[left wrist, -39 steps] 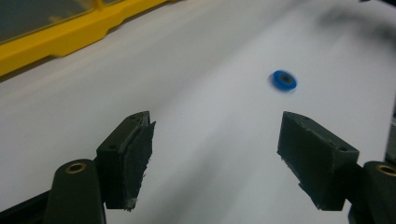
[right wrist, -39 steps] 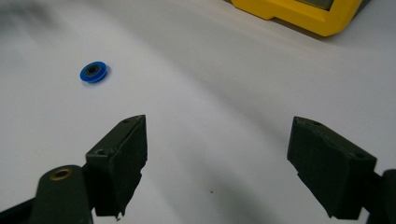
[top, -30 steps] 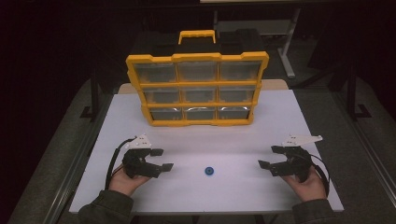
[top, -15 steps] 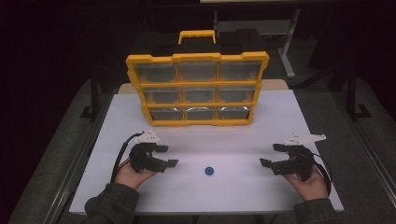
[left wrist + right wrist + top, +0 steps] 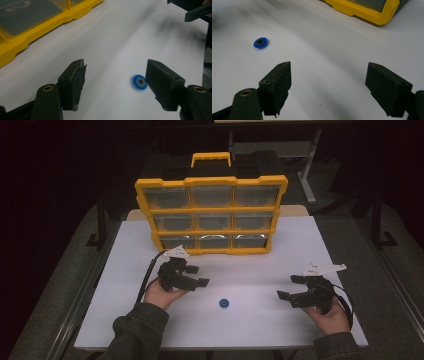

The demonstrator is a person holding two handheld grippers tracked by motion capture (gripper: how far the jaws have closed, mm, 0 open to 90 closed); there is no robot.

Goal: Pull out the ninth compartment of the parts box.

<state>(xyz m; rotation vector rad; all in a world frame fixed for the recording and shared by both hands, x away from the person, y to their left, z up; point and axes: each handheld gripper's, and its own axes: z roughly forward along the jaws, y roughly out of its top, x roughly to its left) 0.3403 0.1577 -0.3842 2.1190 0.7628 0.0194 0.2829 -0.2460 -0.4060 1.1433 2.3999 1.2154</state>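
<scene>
One small blue ring [image 5: 224, 303] lay on the white table [image 5: 300, 245], between both grippers. Up close, the left gripper view showed its grey centre, partly cut off by one jaw. The left gripper [image 5: 196, 276] had moved toward the yellow box [image 5: 212, 212]; its jaws, closing slightly, stayed spread and empty. The right gripper [image 5: 290, 287] was spread too.

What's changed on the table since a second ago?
The left hand-held gripper has moved up the table toward the yellow organizer, its jaws just closing a little with nothing between them. The right hand-held gripper, the blue ring and the organizer stayed put.
</scene>
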